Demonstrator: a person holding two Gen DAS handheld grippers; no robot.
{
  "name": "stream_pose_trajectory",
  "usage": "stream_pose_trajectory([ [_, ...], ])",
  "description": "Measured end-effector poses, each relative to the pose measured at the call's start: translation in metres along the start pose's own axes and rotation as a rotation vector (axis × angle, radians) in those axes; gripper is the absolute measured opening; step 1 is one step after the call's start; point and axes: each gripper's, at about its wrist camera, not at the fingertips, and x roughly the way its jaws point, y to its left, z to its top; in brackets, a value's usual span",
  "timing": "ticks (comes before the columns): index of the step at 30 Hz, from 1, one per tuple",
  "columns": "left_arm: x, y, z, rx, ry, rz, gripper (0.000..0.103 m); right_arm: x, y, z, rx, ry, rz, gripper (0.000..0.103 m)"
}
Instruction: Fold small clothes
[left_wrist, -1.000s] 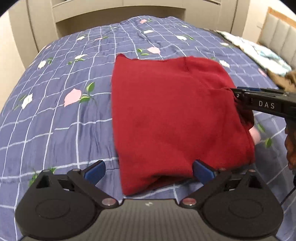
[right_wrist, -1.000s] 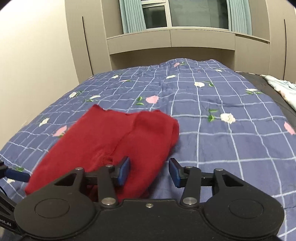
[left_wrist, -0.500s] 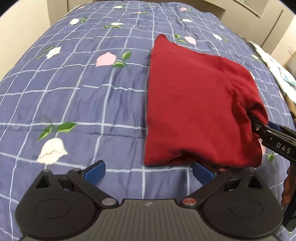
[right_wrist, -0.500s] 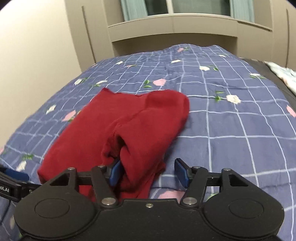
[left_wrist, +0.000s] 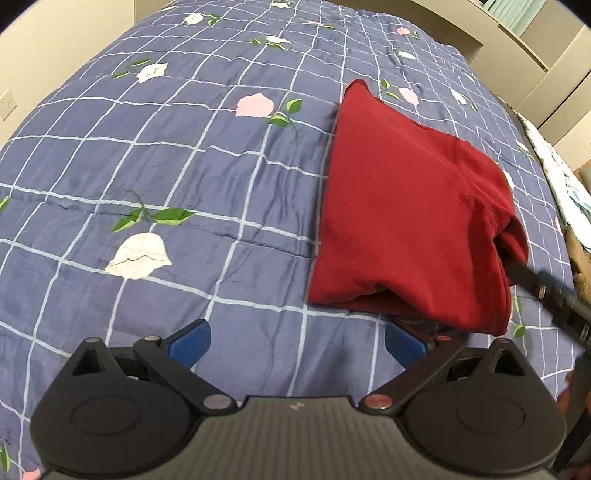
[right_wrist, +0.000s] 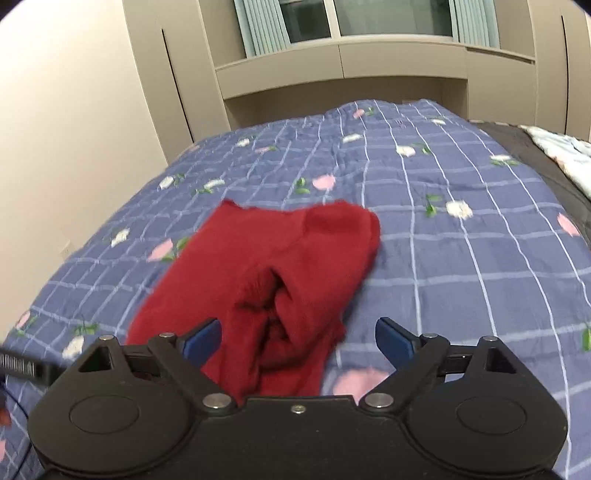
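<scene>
Place: a bedroom in a home.
Bed: a big bed with a blue checked quilt (right_wrist: 424, 258) with pink and white flowers.
Far end: tan cupboards (right_wrist: 369, 70) built around the bed head.
Window: a window (right_wrist: 391, 16) with pale green curtains (right_wrist: 258, 26) above the cupboards.
Left: a plain cream wall (right_wrist: 74, 129).

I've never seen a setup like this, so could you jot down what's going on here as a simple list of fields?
Setting: bed with a blue checked floral quilt
Garment: red garment, folded over, lying on the quilt
Left gripper: open, holding nothing, garment's near edge by its right finger
Right gripper: open, garment's bunched end between its fingers, not clamped
Background: beige cabinets and a window with curtains behind the bed
Other: more bedding at the right edge
</scene>
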Motion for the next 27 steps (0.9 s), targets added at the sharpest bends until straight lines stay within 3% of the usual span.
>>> stream_pose_trajectory([
  [5, 0.001, 0.001, -0.003, -0.003, 0.005, 0.006, 0.102, 0.017, 0.01, 0.021, -0.011, -0.041, 0.02, 0.091],
  [12, 0.003, 0.001, -0.002, -0.004, 0.01, 0.006, 0.102, 0.036, 0.009, 0.011, -0.035, 0.041, 0.016, 0.091],
  [17, 0.007, 0.001, 0.005, 0.01, -0.004, -0.012, 0.102, 0.03, -0.01, 0.004, 0.057, 0.055, 0.075, 0.102],
  [27, 0.025, -0.016, 0.047, 0.083, -0.048, -0.104, 0.102, 0.045, -0.051, 0.018, 0.244, 0.086, 0.214, 0.102],
])
